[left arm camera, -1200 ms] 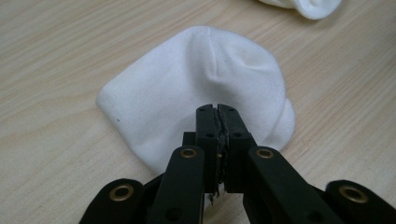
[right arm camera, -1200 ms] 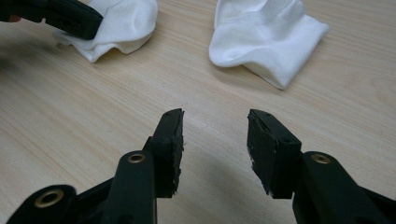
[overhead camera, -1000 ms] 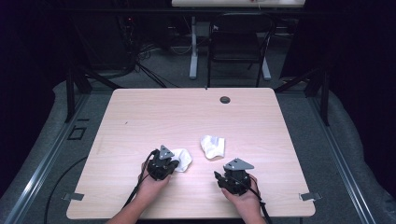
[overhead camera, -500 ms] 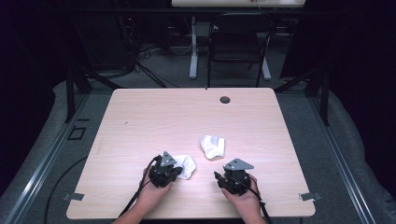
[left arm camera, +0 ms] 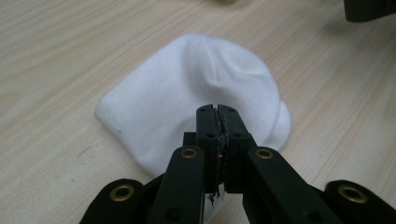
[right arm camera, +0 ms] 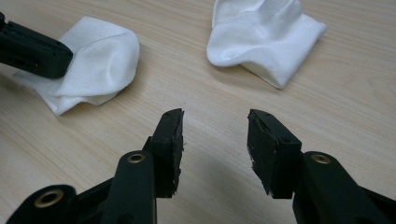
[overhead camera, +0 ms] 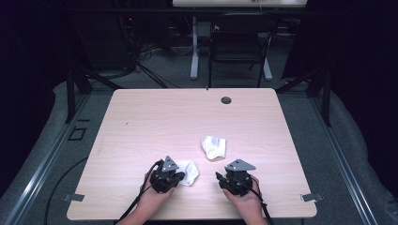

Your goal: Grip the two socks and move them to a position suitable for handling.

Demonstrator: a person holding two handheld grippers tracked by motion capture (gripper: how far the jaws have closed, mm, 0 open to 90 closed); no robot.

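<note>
Left gripper [overhead camera: 180, 172] near the desk's [overhead camera: 141, 126] near edge, jaws clamped on the near white sock [left arm camera: 196, 98], lying flat on the wood. Right gripper [right arm camera: 215, 128] well right of it, jaws apart, holding nothing, bare desk between them. Second white sock [overhead camera: 214, 146] crumpled just beyond, between both grippers. Small dark grommet [overhead camera: 226, 100] near the far edge; black chair [overhead camera: 239, 42] behind the desk.

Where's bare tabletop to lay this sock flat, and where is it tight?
Bare wood runs from the far edge by the dark grommet down to the loose sock, and along the table's whole left side. It is crowded near the front edge: the left gripper, shut on the held sock, the loose sock and the open right gripper sit close together.
</note>
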